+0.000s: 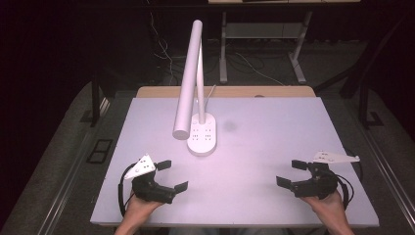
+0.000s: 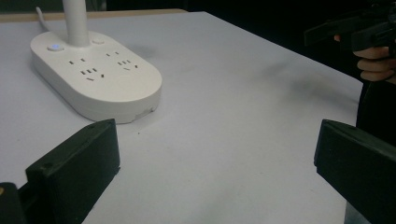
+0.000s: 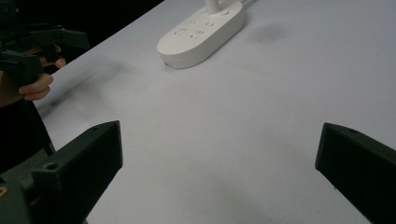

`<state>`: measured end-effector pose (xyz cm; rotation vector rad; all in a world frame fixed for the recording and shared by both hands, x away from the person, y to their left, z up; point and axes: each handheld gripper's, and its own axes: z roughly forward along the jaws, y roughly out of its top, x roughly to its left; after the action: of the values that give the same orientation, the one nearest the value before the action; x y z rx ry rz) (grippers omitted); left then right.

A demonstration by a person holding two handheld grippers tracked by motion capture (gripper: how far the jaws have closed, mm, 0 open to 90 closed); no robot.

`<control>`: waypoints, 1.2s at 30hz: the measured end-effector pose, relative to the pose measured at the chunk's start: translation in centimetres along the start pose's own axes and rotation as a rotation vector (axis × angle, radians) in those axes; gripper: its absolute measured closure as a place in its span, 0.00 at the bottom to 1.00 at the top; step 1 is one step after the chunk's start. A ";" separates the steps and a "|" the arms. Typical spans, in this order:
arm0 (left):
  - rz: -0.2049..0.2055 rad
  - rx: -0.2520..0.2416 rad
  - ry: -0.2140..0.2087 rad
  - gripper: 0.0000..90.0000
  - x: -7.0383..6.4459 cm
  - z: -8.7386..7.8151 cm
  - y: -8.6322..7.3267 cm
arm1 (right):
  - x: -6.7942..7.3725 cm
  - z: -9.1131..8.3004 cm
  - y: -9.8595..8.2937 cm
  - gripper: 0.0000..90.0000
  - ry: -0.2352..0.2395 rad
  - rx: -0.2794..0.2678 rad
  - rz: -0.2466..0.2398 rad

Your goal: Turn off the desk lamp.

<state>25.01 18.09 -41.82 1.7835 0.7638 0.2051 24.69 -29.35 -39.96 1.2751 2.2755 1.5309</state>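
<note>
A white lamp point(image 1: 188, 81) stands on the table point(image 1: 274, 147), far and left of centre. Its oval base point(image 1: 202, 134) carries sockets, and its cord point(image 1: 210, 93) runs off the far edge.

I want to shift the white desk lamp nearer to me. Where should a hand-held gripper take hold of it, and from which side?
Probably the thin upright white stem just above the white oval socket base, approached level from the table's open right side. The stem is narrow enough for the jaws; the base looks too broad, and the long tilted white tube head crowds the left.
</note>
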 end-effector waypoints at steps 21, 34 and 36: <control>-0.003 -0.002 0.010 0.00 0.3 -0.2 0.0 | -0.1 0.4 2.1 0.01 0.021 0.049 -0.012; -0.007 -0.007 0.012 0.00 0.3 -0.2 -0.1 | -0.2 0.9 3.4 0.01 0.021 0.061 -0.025; -0.008 -0.007 0.012 0.00 0.3 -0.2 -0.1 | -0.2 1.1 3.7 0.01 0.023 0.064 -0.035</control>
<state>25.12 18.47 -41.87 1.7740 0.7781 0.2134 27.48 -28.17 -37.56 1.2324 2.3657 1.4803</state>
